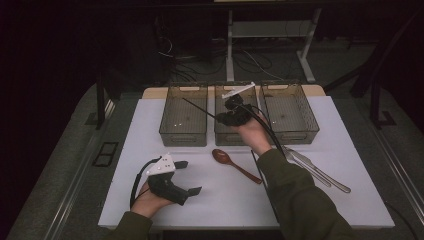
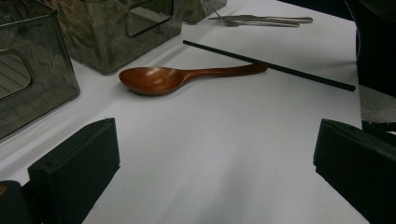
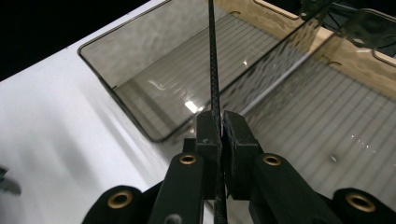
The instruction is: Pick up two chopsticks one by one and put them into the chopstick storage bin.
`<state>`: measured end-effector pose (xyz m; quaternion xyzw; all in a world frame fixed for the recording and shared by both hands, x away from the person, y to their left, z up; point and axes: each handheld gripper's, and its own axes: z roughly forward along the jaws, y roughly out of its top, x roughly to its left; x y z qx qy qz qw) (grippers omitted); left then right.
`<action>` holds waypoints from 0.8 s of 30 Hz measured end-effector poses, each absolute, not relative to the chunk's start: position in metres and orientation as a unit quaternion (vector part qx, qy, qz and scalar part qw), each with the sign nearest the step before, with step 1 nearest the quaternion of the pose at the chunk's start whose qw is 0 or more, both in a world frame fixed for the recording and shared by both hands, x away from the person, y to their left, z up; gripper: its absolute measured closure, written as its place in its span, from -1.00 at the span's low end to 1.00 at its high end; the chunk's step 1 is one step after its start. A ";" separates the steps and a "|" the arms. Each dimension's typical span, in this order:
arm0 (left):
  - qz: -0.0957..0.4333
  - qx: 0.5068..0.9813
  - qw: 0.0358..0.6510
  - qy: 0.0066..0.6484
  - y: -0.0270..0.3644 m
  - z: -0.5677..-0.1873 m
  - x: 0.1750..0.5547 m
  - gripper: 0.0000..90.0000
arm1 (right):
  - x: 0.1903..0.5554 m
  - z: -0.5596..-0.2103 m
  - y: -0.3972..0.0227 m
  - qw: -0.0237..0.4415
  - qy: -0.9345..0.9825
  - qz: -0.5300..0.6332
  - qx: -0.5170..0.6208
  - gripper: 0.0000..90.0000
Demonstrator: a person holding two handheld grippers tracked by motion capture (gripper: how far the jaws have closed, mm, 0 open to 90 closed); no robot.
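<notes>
My right gripper [image 1: 223,118] hovers over the middle grey bin [image 1: 226,137], shut on a thin black chopstick [image 1: 200,107] that slants out over the left bin [image 1: 183,138]. In the right gripper view the jaws [image 3: 221,128] pinch the chopstick [image 3: 212,56], which points up across the left bin's rim [image 3: 116,88]. My left gripper [image 1: 190,177] rests low at the table's front left, open, with nothing between its jaws [image 2: 215,163]. A brown wooden spoon [image 1: 231,162] [image 2: 182,77] lies mid-table. A second black chopstick [image 2: 280,67] lies across the spoon's handle end.
A third grey bin [image 1: 295,135] stands at the back right. A metal fork and knife [image 1: 315,172] [image 2: 261,19] lie on the white table to the right of my right sleeve. Table legs and cables stand on the dark floor behind.
</notes>
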<state>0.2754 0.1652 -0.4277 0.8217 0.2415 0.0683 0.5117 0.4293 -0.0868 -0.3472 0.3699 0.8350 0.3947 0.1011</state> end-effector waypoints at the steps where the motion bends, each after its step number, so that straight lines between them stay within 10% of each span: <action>1: 0.067 0.822 0.511 0.242 0.165 -0.428 0.275 -1.00 | 0.432 -0.348 -0.082 0.099 0.836 0.392 0.371 0.88; 24: 0.063 0.818 0.521 0.236 0.163 -0.426 0.276 -1.00 | 0.466 -0.371 -0.010 0.089 0.851 0.339 0.392 0.88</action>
